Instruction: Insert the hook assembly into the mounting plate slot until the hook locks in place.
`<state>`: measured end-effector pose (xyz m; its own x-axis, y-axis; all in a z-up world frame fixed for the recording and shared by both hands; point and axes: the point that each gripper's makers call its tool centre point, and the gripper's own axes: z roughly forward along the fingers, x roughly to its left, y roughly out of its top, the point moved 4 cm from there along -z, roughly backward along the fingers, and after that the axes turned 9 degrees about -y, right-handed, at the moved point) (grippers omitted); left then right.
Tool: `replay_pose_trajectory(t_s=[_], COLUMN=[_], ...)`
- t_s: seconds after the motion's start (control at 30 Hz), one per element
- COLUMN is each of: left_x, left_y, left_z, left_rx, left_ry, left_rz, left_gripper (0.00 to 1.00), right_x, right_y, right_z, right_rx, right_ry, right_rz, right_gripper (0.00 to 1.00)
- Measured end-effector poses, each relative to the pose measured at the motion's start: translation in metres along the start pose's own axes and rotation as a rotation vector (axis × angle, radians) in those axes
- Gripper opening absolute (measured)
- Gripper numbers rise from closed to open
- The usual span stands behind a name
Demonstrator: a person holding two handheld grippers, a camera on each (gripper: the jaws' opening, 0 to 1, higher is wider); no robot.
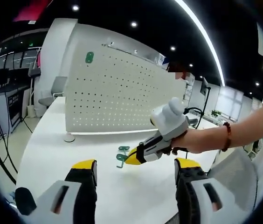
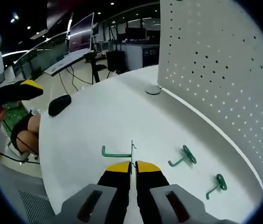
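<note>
Right gripper [image 2: 132, 164] clenched on green hook [image 2: 117, 152], low over white table [image 2: 89, 126] before pegboard [image 2: 224, 70]. Two more hooks [image 2: 183, 157] lying nearer pegboard. Left gripper [image 1: 136, 169] released, hovering back from pegboard.

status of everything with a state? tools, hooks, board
Right tool: shut on hook, low over the table.
Left tool: open, holding nothing.
Second hook: loose on the table, untouched.
Third hook: loose on the table, untouched.
Pegboard: upright; one green piece mounted near its top corner.
</note>
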<state>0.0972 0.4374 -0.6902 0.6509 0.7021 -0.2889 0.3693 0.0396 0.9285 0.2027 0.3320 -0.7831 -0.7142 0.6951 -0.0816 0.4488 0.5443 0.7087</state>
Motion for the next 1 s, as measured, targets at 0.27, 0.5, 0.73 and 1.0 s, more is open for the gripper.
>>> replay_pose_trajectory(t_s=[0.27, 0.5, 0.73, 1.0], left_x=[-0.012, -0.025, -0.035, -0.045], left_y=[0.005, 0.009, 0.011, 0.015], left_z=[0.001, 0.002, 0.006, 0.013], left_rx=[-0.004, -0.012, -0.030, -0.054], left_ry=[0.002, 0.002, 0.004, 0.003], left_rz=[0.010, 0.020, 0.017, 0.007], left_gripper=[0.69, 0.69, 0.68, 0.66], right_x=[0.001, 0.000, 0.001, 0.002], right_y=[0.001, 0.002, 0.004, 0.010], right_z=[-0.019, -0.036, -0.054, -0.075], right_rx=[-0.051, -0.098, -0.145, -0.212], right_ry=[-0.005, -0.017, -0.013, -0.008], right_rz=[0.024, 0.043, 0.056, 0.064], right_gripper=[0.02, 0.02, 0.02, 0.02])
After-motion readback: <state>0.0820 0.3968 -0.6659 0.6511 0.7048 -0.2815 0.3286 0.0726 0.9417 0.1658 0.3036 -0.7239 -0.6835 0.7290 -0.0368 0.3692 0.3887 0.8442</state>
